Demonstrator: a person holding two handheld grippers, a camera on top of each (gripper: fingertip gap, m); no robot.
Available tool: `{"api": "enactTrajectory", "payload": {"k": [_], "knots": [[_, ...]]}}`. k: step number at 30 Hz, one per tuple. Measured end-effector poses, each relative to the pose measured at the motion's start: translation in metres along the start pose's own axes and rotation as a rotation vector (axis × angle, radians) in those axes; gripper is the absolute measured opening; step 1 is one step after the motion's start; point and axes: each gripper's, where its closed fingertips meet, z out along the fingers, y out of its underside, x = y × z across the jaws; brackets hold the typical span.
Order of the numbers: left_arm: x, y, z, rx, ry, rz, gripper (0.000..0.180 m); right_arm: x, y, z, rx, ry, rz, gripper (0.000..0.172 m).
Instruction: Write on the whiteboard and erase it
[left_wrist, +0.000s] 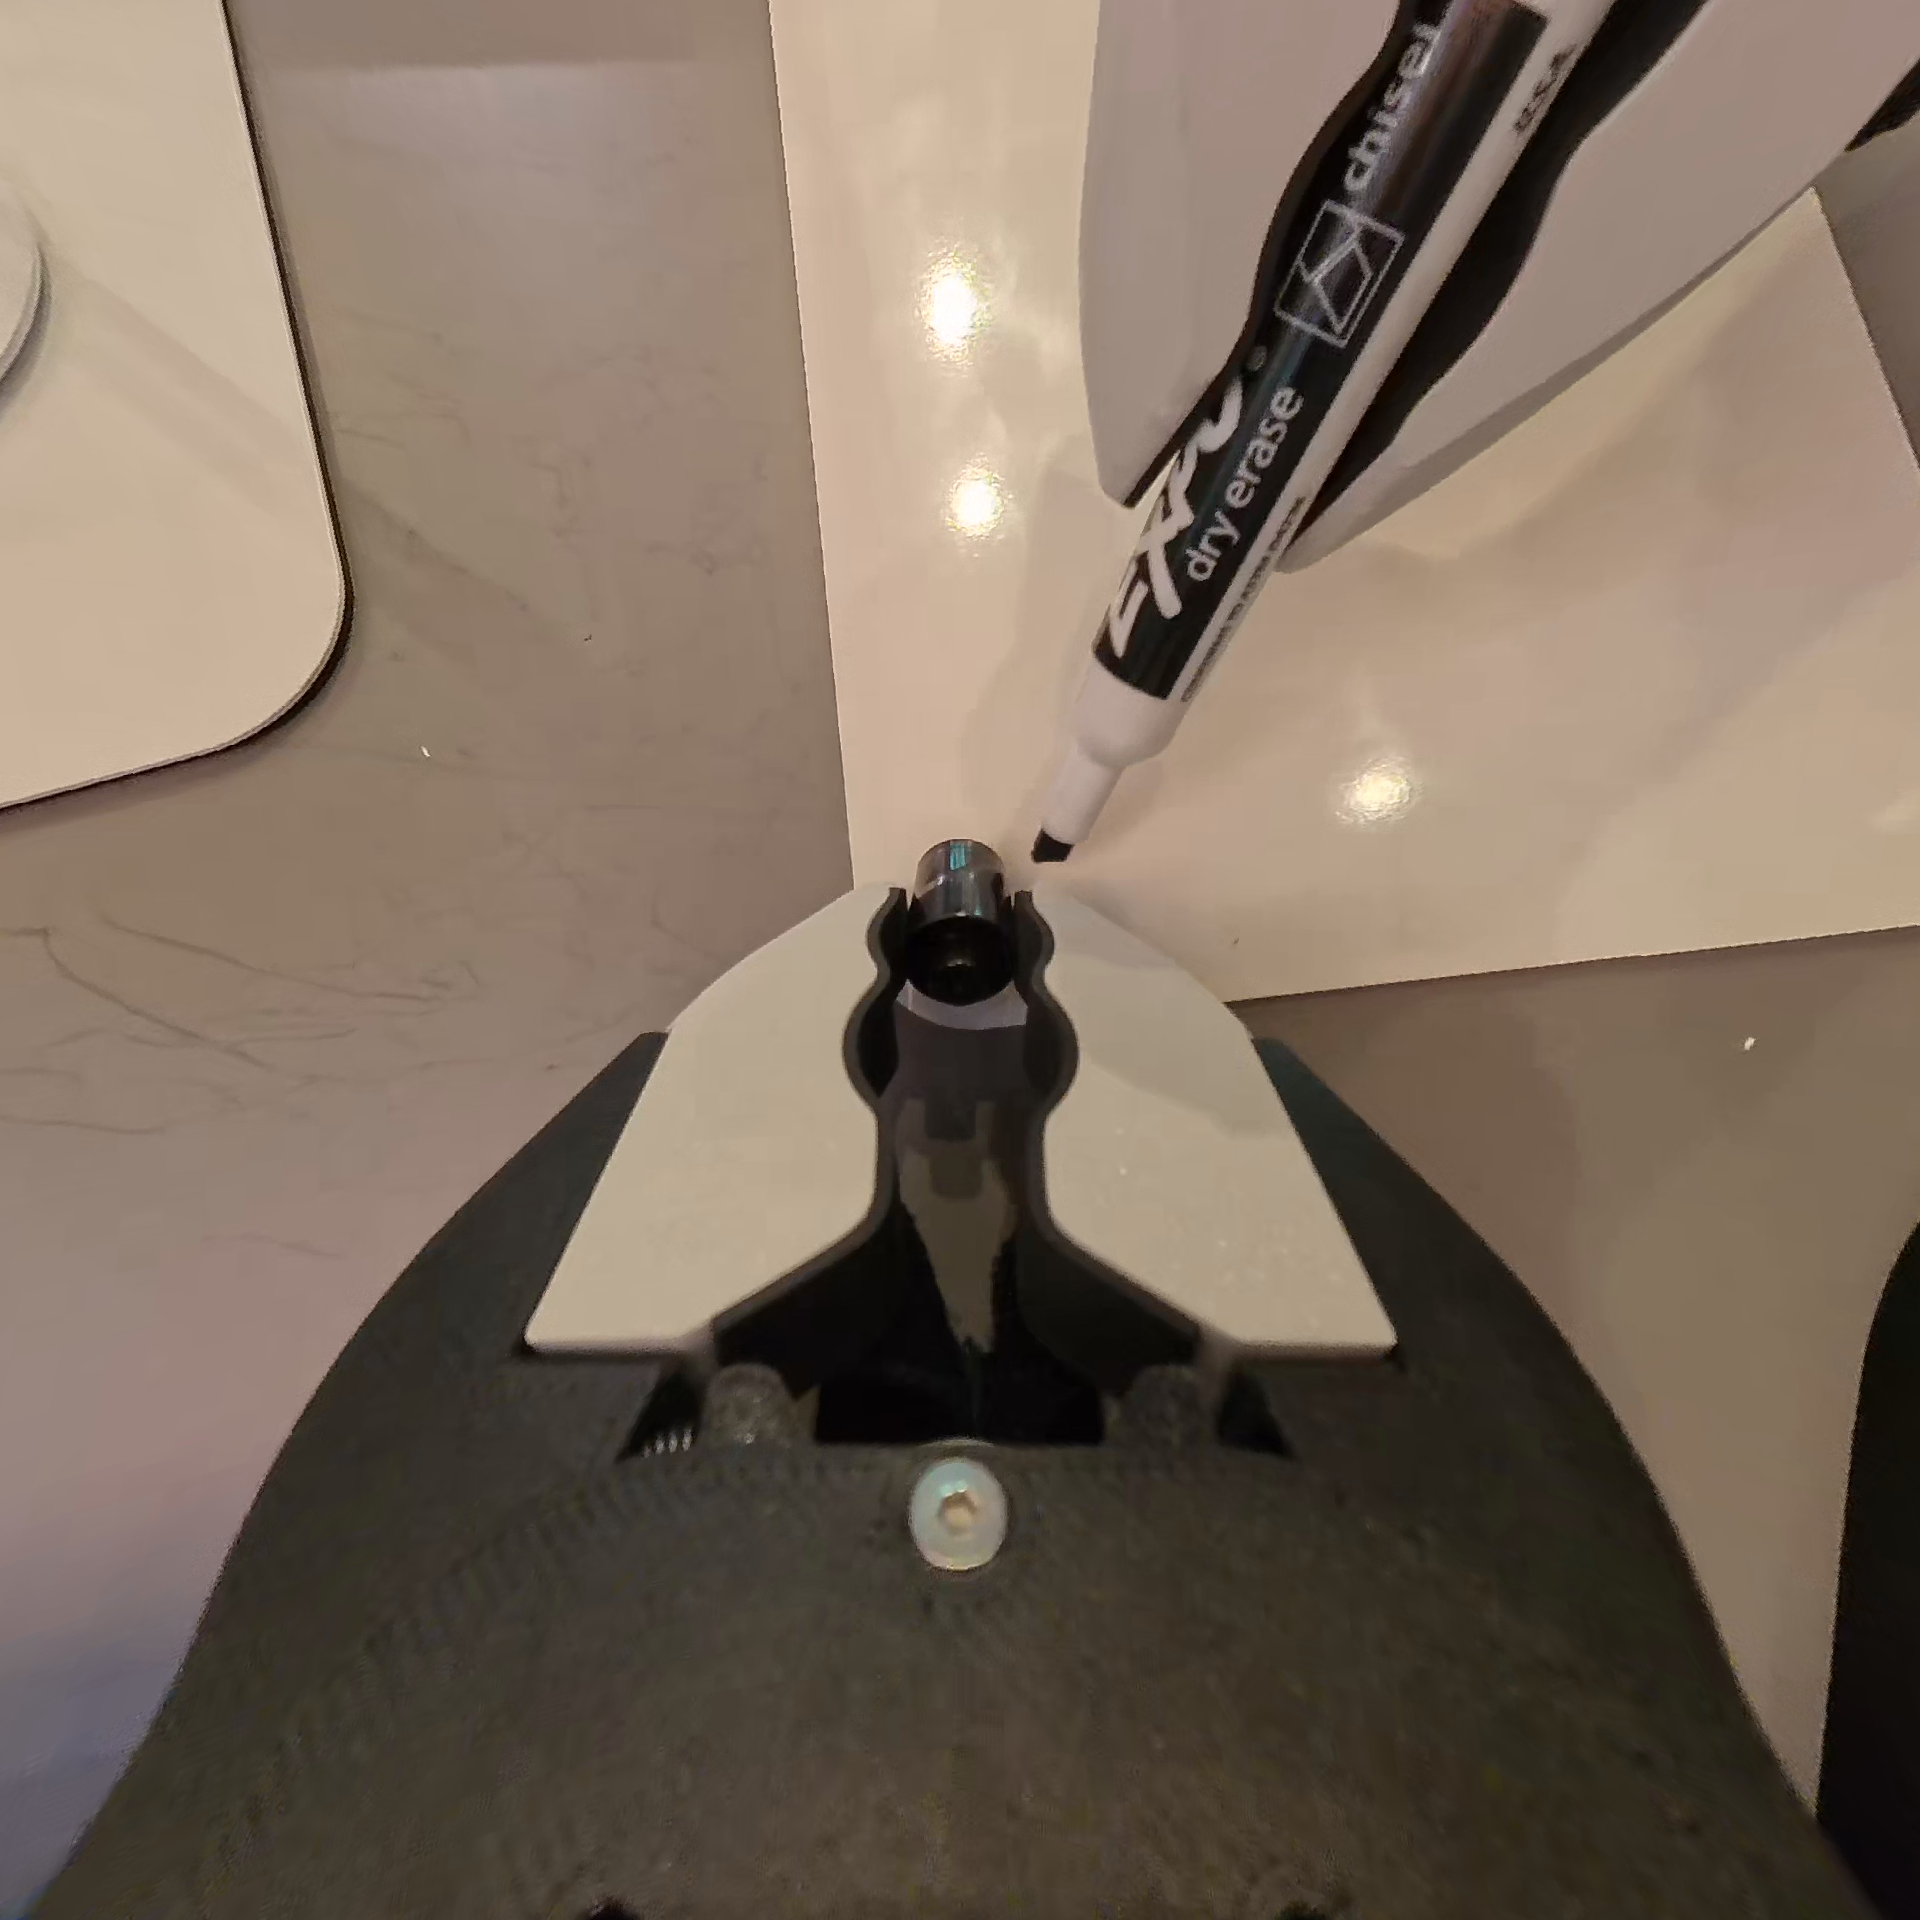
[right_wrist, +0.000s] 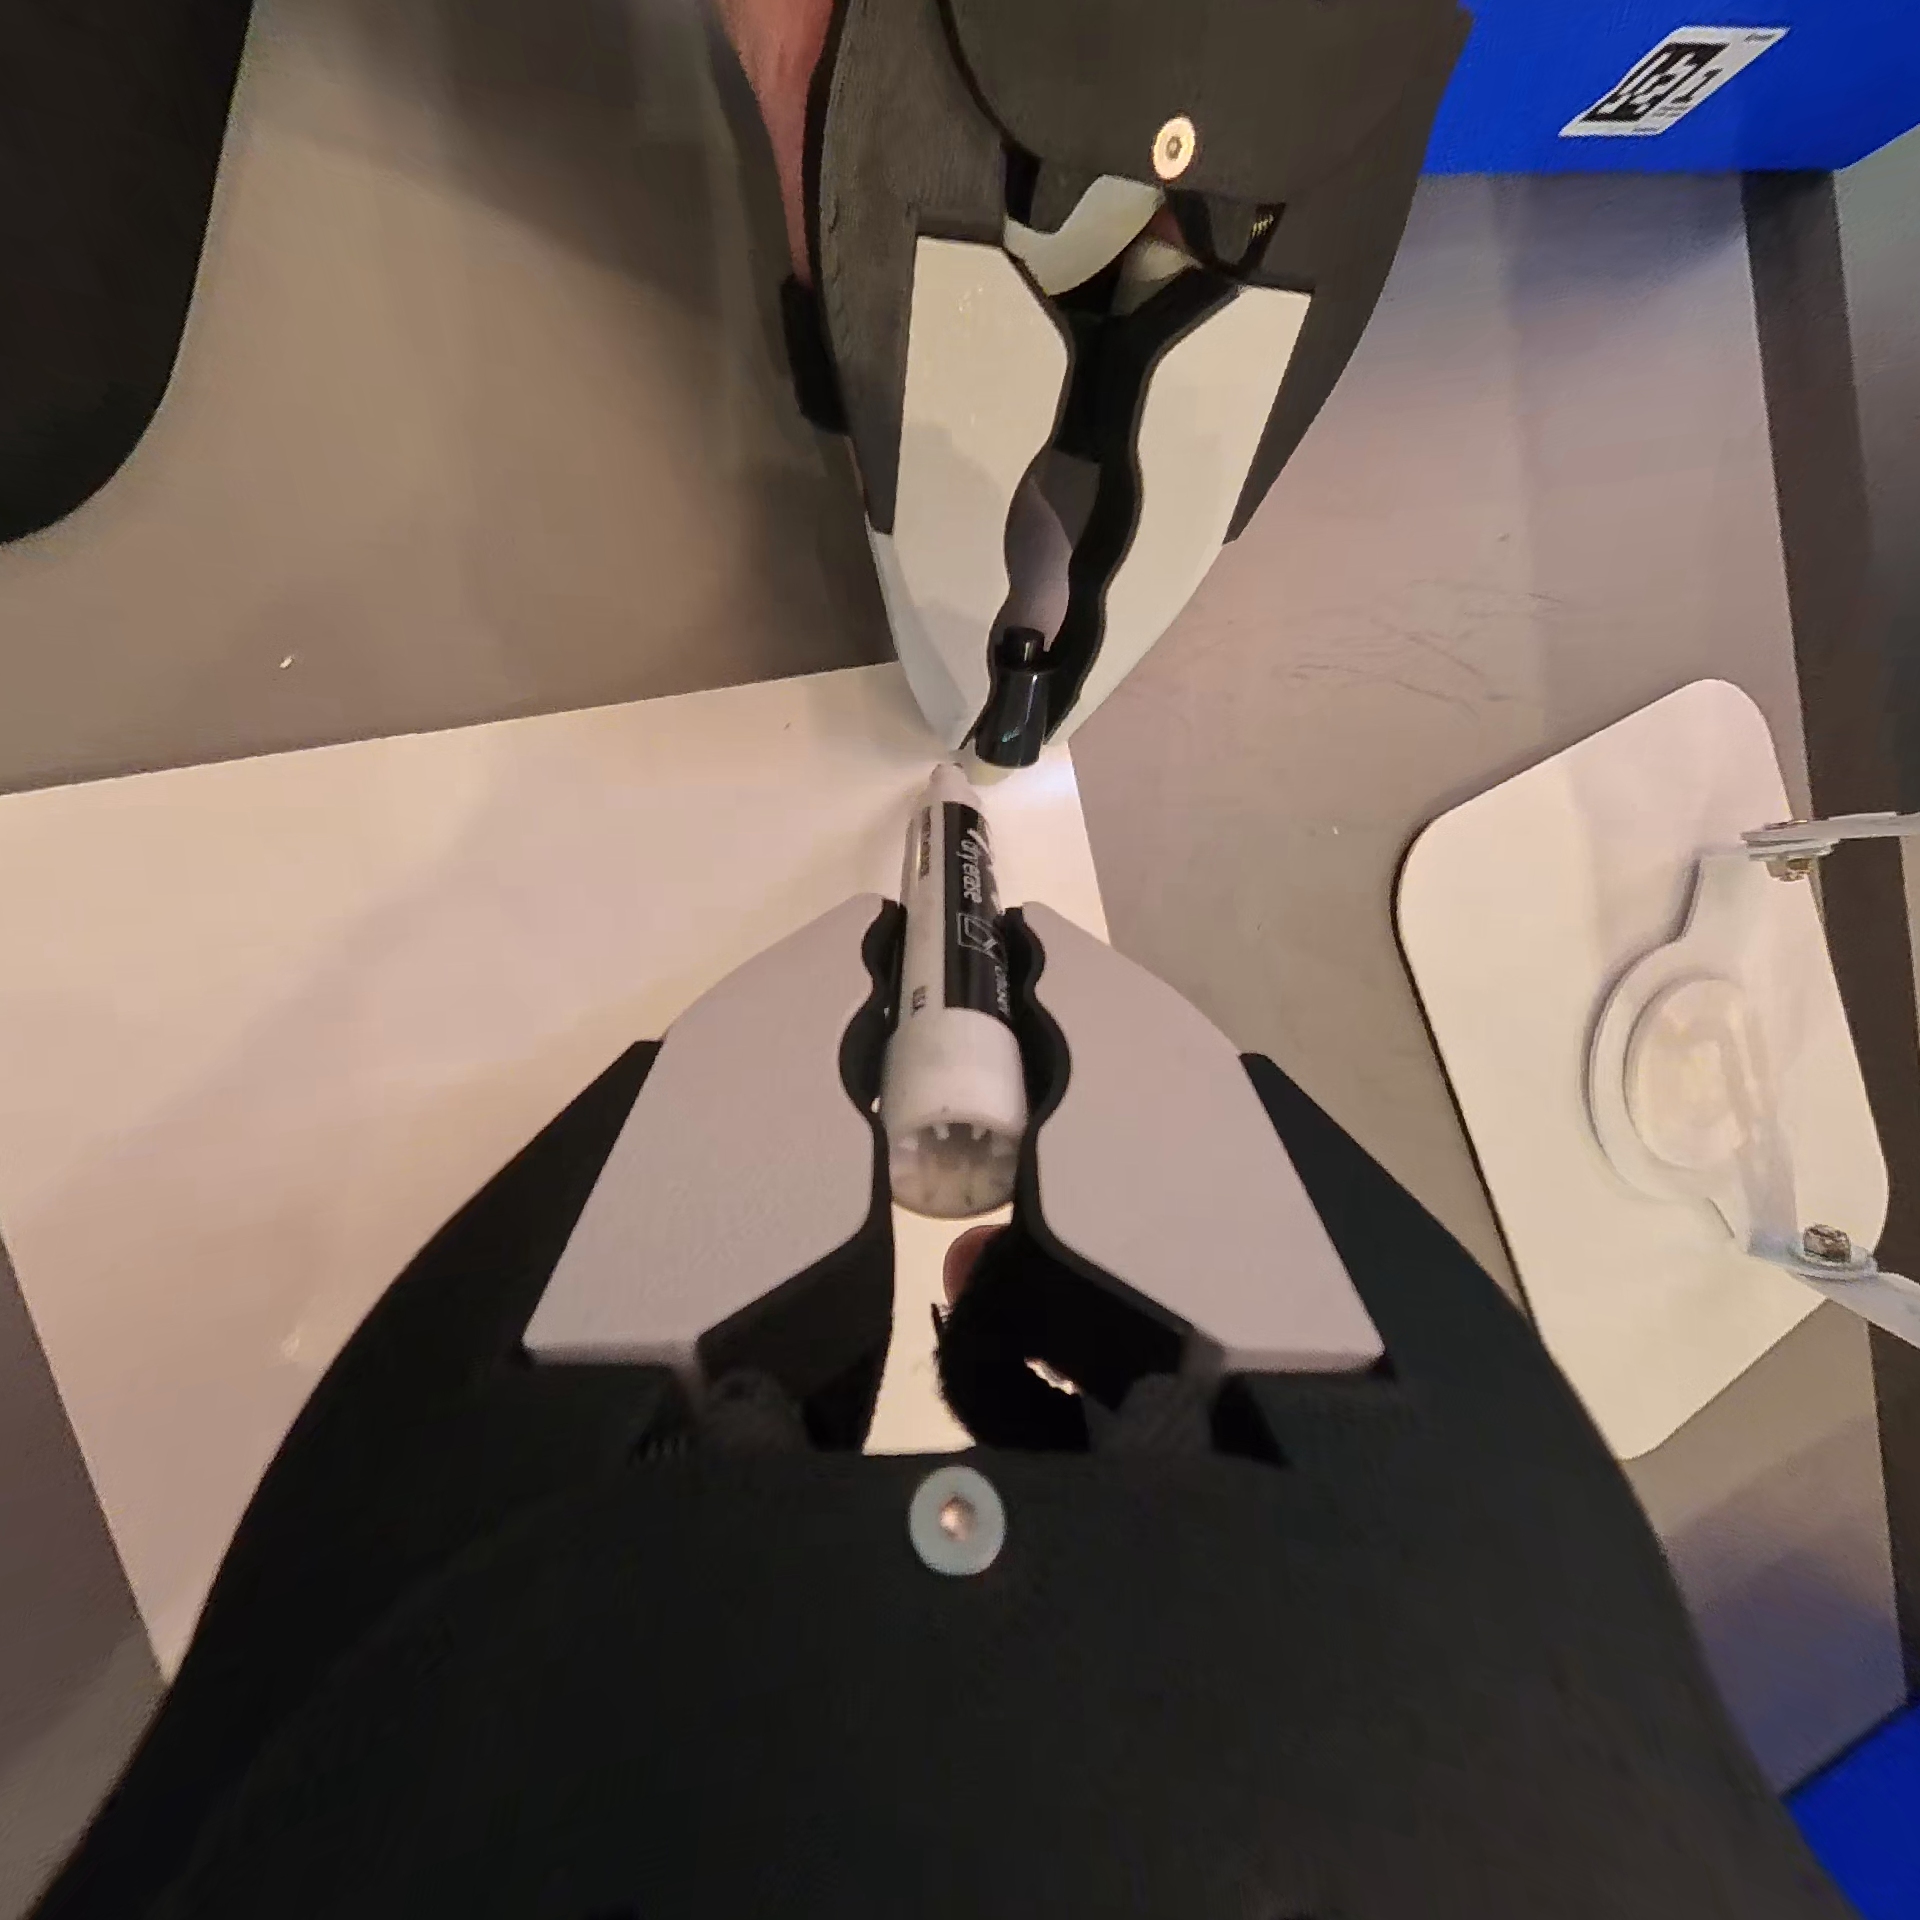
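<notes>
My left gripper (left_wrist: 961, 902) is shut on a black marker cap (left_wrist: 956, 930), with both pads pressed against its sides. It hangs over the near corner of the white whiteboard (left_wrist: 1403, 852). My right gripper (right_wrist: 954, 920) is shut on the barrel of an uncapped black-and-white dry-erase marker (right_wrist: 951, 966). The marker (left_wrist: 1247, 436) slants down, and its black chisel tip (left_wrist: 1052, 844) sits just right of the cap, close to the board surface. In the right wrist view the left gripper (right_wrist: 1023, 727) faces mine with the cap (right_wrist: 1013, 707) in its tips, above the whiteboard (right_wrist: 416, 935).
The board lies on a grey marbled tabletop (left_wrist: 520, 520). A white rounded plate (right_wrist: 1538, 1195) carrying a clear round fitting and metal brackets lies to the right; it also shows in the left wrist view (left_wrist: 156, 468). A blue box with a square tag (right_wrist: 1538, 114) stands at the far right. The left gripper's tips are roughly 7 cm from the right gripper's.
</notes>
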Motion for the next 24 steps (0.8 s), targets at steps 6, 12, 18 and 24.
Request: {"api": "enactTrajectory", "payload": {"k": [6,12,18,24], "knots": [[0.000,0.000,0.000,0.000,0.001,-0.002,0.019,0.002,0.004,0.005,-0.035,0.001,-0.018,0.020],[0.000,0.000,0.000,0.001,0.003,-0.005,0.019,-0.010,0.005,0.000,-0.050,-0.033,-0.051,0.020],[0.000,0.000,0.000,0.001,0.004,-0.006,0.019,-0.041,0.006,-0.013,-0.058,-0.101,-0.080,0.020],[0.000,0.000,0.000,0.001,0.004,-0.006,0.019,-0.029,-0.006,-0.021,0.007,-0.040,-0.042,0.020]]}}
